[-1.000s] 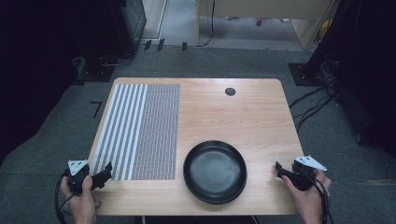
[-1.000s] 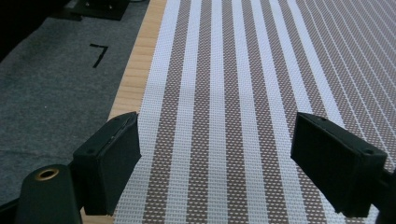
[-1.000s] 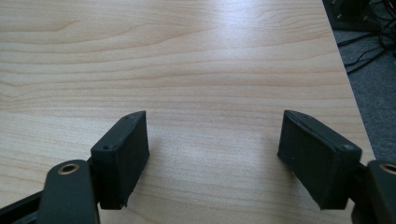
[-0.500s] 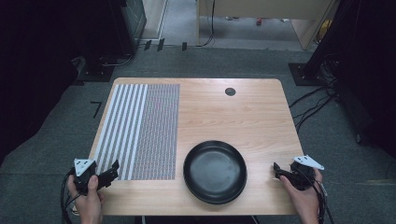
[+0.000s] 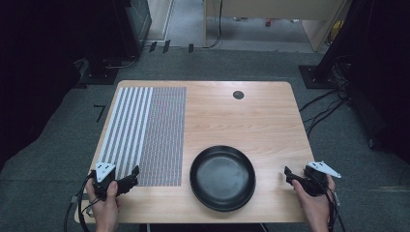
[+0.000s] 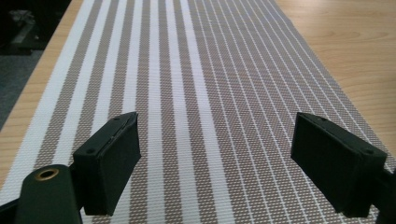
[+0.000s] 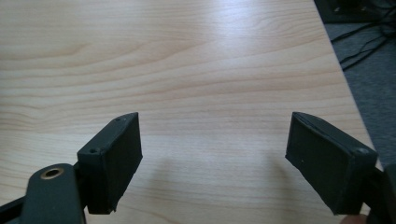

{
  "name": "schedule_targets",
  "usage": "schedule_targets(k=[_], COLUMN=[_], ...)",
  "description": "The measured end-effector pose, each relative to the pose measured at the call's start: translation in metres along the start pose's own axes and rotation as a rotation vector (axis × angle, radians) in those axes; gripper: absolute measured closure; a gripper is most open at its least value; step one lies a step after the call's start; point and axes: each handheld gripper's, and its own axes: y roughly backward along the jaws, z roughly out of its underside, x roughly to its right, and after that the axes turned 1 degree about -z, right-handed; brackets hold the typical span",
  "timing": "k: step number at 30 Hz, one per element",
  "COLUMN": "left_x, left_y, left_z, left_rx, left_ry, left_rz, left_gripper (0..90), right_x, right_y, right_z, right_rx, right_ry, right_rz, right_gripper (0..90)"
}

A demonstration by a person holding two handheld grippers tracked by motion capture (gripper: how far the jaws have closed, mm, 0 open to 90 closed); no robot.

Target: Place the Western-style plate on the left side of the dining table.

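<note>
- Centrally, toward the lower middle of the high view, a black round pan [image 5: 222, 177] sits on the wooden desk [image 5: 241, 125], between the two grippers and touching neither; nothing lies in it
- a striped woven placemat [image 5: 147, 133] covers the left part of the desk, wide white bands at its left edge, fine lines toward its right; a small dark round grommet [image 5: 238, 94] sits near the desk's far edge
- grey carpet surrounds the desk, with cables [image 5: 324, 108] trailing at the right of the frame and dark equipment stands in the upper corners
- left gripper [image 5: 131, 175], held in a hand [image 5: 104, 205] at the lower left, hovers over the placemat's near corner; in the left gripper view its jaws stand wide apart with only the mat [image 6: 205, 93] between them
- right gripper [image 5: 289, 175], held in a hand [image 5: 312, 205] at the lower right, sits just right of the pan; in the right gripper view its jaws are spread over bare wood [image 7: 187, 70], pinching nothing
- compared with half a second ago, the left gripper has shifted rightward and slightly up in the frame, further onto the mat; the right gripper, pan and mat lie as before
</note>
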Motion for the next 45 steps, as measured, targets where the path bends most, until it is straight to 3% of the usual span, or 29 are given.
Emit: schedule_targets(k=[8,11,16,21,31,34,41,45], left_x=[0.010,0.016,0.023,0.030,0.053,0.066,0.085,0.095], left_y=[-0.002,-0.003,-0.004,-0.006,-0.013,-0.016,-0.020,-0.022], left_z=[-0.002,-0.004,-0.006,-0.007,-0.006,-0.006,-0.004,-0.004], left_rx=[0.001,0.012,0.016,0.015,0.006,0.004,-0.004,-0.001], left_ry=[-0.017,-0.003,0.001,-0.008,-0.038,-0.045,-0.060,-0.074], left_rz=[0.028,0.064,0.092,0.105,0.150,0.172,0.216,0.239], left_gripper=[15.4,15.4,15.4,15.3,15.3,15.3,15.3,15.3], right_x=[-0.010,-0.017,-0.028,-0.036,-0.054,-0.060,-0.069,-0.077], right_y=[0.005,0.006,0.008,0.010,0.014,0.015,0.016,0.015], right_z=[-0.004,-0.005,-0.006,-0.006,-0.009,-0.009,-0.011,-0.011], right_rx=[0.028,0.032,0.042,0.048,0.073,0.080,0.103,0.110], right_ry=[0.019,0.025,0.069,0.065,0.066,0.068,0.064,0.089], right_rz=[-0.026,-0.047,-0.044,-0.069,-0.121,-0.136,-0.147,-0.136], right_gripper=[18.3,19.4,19.4,19.2,21.4,21.5,24.2,26.1])
